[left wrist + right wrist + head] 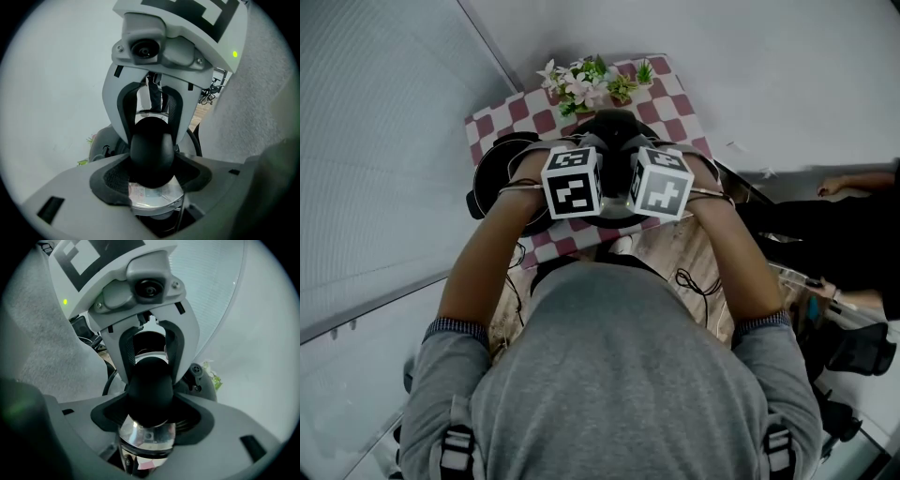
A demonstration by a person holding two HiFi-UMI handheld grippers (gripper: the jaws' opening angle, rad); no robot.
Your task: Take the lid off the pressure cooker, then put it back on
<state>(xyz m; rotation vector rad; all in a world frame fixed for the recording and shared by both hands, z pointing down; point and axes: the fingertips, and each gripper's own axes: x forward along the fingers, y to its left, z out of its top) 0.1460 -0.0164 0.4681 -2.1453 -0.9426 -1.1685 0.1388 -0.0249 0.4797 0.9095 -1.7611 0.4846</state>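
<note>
Left gripper and right gripper both clamp the black rounded knob of the shiny steel lid. The lid seems lifted off the dark round pot at left; refitting remains.

No legible txt, brand or nos. Left marker cube & right marker cube: b/w square code patterns only. Sticker on steel lid: reddish print, too blurred.
</note>
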